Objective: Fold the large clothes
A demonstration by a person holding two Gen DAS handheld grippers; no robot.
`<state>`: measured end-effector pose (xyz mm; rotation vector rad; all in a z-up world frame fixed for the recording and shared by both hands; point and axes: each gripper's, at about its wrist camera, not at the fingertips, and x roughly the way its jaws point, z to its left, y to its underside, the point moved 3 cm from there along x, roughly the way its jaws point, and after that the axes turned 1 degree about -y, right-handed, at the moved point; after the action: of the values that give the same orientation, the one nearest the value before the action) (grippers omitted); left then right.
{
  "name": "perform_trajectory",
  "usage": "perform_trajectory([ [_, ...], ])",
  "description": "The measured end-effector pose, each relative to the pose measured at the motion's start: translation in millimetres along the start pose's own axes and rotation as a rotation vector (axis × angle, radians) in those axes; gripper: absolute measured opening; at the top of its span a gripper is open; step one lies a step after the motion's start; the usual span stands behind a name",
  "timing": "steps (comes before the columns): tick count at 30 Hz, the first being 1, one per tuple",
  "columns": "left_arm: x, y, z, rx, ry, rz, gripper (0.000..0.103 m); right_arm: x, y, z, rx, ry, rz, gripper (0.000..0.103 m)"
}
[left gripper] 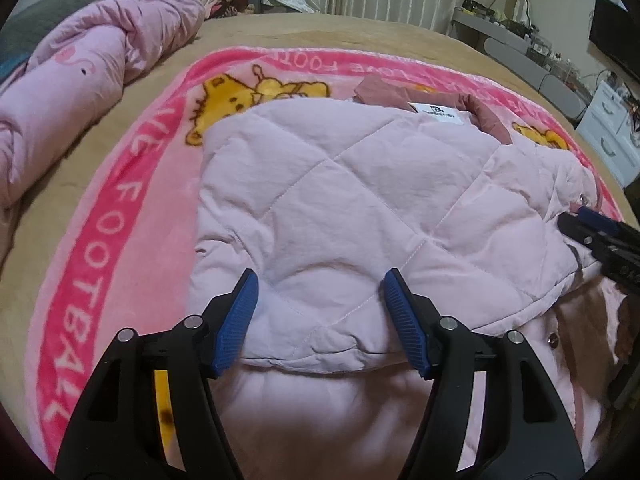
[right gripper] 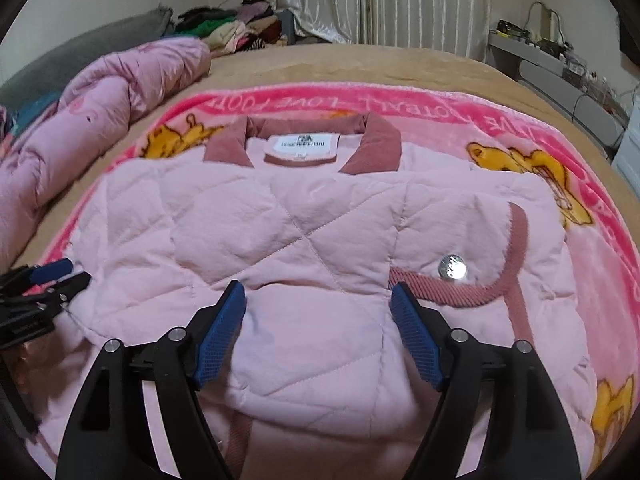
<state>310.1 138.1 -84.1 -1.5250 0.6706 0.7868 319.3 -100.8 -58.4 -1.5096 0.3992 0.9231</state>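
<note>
A pale pink quilted jacket [left gripper: 352, 200] lies on a pink cartoon blanket [left gripper: 132, 216], partly folded, its dusty-rose collar [right gripper: 304, 138] and white label at the far end. A silver snap [right gripper: 452, 267] shows beside rose trim. My left gripper [left gripper: 320, 284] is open, its blue pads either side of the folded hem, holding nothing. My right gripper [right gripper: 318, 294] is open over the jacket's [right gripper: 304, 232] near part, empty. The right gripper also shows at the right edge of the left wrist view [left gripper: 576, 222]; the left one shows at the left edge of the right wrist view [right gripper: 68, 274].
The blanket [right gripper: 600, 264] lies on a tan bed [left gripper: 320, 32]. A rolled pink quilt [left gripper: 80, 92] lies along the left. A pile of clothes [right gripper: 236, 28] sits at the far end, with curtains behind. Grey furniture and white drawers [left gripper: 612, 132] stand at the right.
</note>
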Motion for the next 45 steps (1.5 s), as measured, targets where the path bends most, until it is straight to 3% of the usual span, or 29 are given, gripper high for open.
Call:
perform_trajectory([
  [2, -5, -2, 1, -0.003, 0.003, -0.001, 0.061, -12, -2, -3, 0.024, -0.011, -0.029, 0.086],
  [9, -24, -7, 3, -0.022, 0.033, -0.008, 0.076, -42, -4, -10, 0.068, -0.033, -0.065, 0.087],
  [12, -34, -10, 2, -0.026, 0.039, -0.031, 0.094, -51, -3, -11, 0.069, -0.027, -0.076, 0.087],
  [17, -49, -13, 1, -0.038, 0.072, -0.045, 0.094, -64, -3, -12, 0.077, -0.028, -0.095, 0.087],
  [24, -68, -16, 9, -0.05, 0.032, -0.043, 0.094, -85, -2, -12, 0.086, -0.033, -0.116, 0.087],
  [38, -129, -16, 22, -0.102, 0.028, -0.174, 0.094, -144, -3, -18, 0.083, -0.047, -0.181, 0.088],
  [45, -147, -8, 12, -0.109, 0.045, -0.202, 0.094, -169, -4, -25, 0.097, -0.067, -0.219, 0.088],
])
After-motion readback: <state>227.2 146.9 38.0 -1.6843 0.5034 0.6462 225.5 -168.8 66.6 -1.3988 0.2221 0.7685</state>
